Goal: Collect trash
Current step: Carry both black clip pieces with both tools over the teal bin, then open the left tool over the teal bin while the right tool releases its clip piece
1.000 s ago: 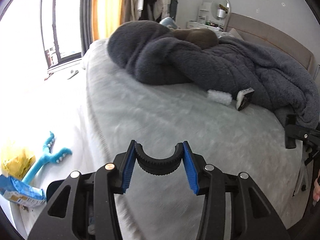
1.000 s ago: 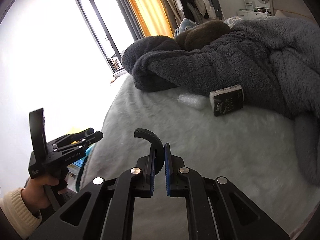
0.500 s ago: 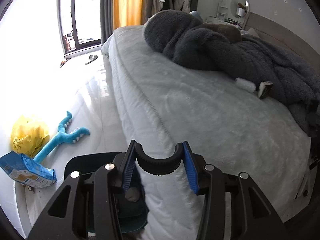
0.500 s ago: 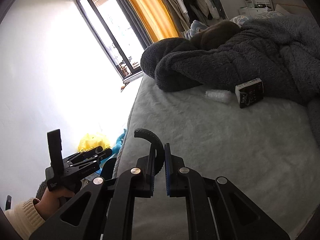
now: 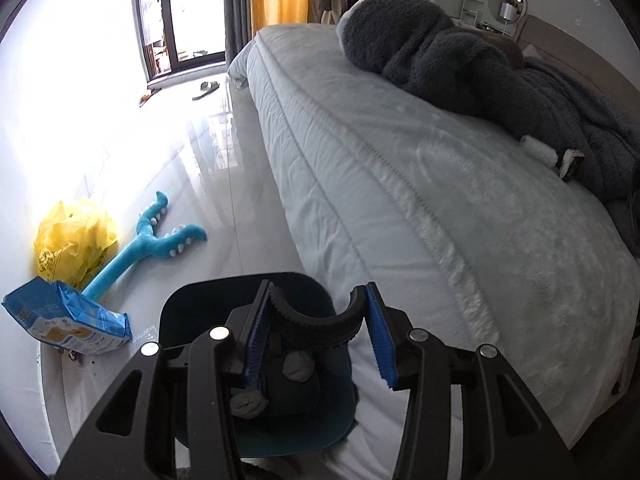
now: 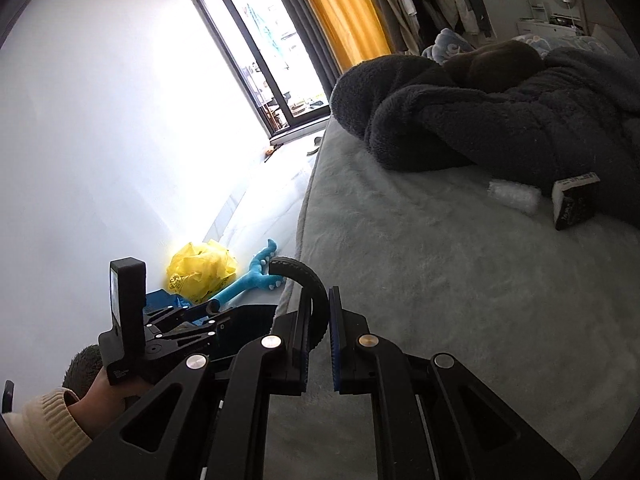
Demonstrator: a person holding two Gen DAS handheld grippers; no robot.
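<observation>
My left gripper [image 5: 318, 312] is open and empty, hovering above a dark teal bin [image 5: 184, 316] on the floor beside the bed; crumpled grey tissues [image 5: 298, 366] lie inside the bin. My right gripper [image 6: 319, 304] is shut with nothing between the pads, over the bed's near edge. On the bed by the dark blanket lie a white crumpled wrapper [image 6: 514, 196] and a small black box [image 6: 576, 204]; both also show in the left wrist view, the wrapper [image 5: 538, 150] and the box [image 5: 572, 162]. The left gripper shows in the right wrist view [image 6: 216, 316].
A grey bed [image 5: 420, 184] with a dark fleece blanket [image 5: 460, 64] fills the right. On the floor by the wall lie a yellow plastic bag [image 5: 74, 240], a blue plush toy [image 5: 148, 240] and a blue packet [image 5: 66, 322]. A balcony door [image 5: 180, 16] is far back.
My left gripper swung left and down off the bed to above the bin on the floor. The right gripper drew back from the box and wrapper. Both jaws kept their state.
</observation>
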